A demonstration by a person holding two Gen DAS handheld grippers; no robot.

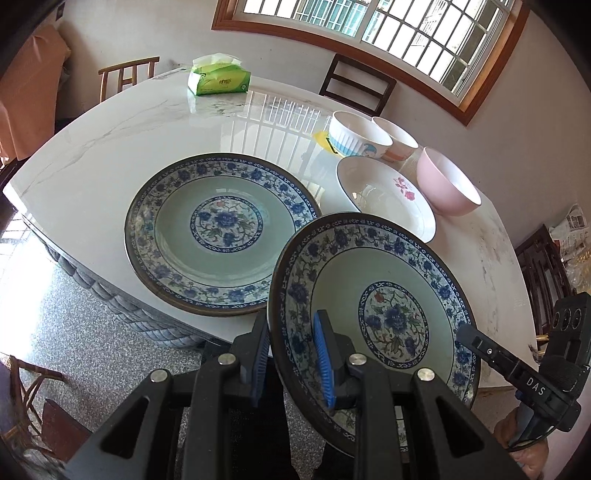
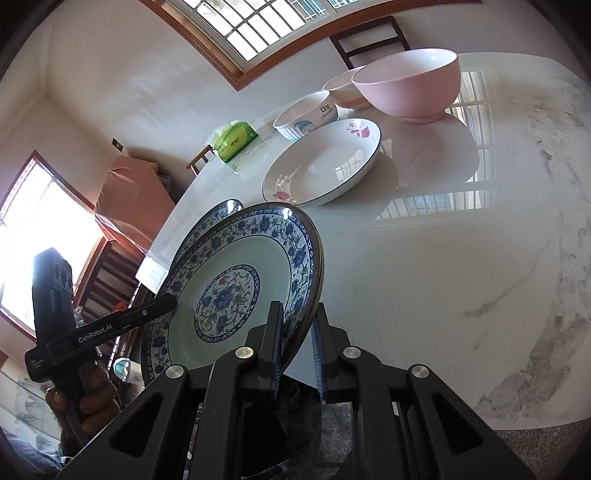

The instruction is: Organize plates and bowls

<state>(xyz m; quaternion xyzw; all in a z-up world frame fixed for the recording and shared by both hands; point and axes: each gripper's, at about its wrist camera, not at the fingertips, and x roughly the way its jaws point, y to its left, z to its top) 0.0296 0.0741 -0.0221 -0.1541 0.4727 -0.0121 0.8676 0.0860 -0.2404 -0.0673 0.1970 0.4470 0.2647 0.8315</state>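
sunlit marble table (image 1: 110,155) fills both views, with a barred window (image 1: 388,29) behind it and dark wooden chairs along the far edge. in the left wrist view a blue-and-white floral plate (image 1: 221,236) lies flat at the centre of the frame, nothing in it. a second, matching plate (image 1: 373,314) is tilted up at the lower right, its near rim overlapping the flat plate's edge in the picture. the left gripper (image 1: 293,354) is closed on this tilted plate's rim, one blue pad under it and one on its upper face. in the right wrist view the right gripper (image 2: 297,350) pinches the same plate (image 2: 236,288) by its opposite rim, jaws narrowed onto the edge; the flat plate's rim (image 2: 225,207) peeks out behind it. at the upper right of the left view sit a white plate with pink flowers (image 1: 384,195), a pink bowl (image 1: 447,184), a white bowl with blue ribs and a cartoon figure (image 1: 356,134) and a white bowl with an orange band (image 1: 397,140); all look empty, though the orange-banded bowl's inside is only partly seen. the pink bowl stands just beside the white plate. a green tissue pack (image 1: 218,75) with tissue sticking out rests near the table's far edge, upper centre.
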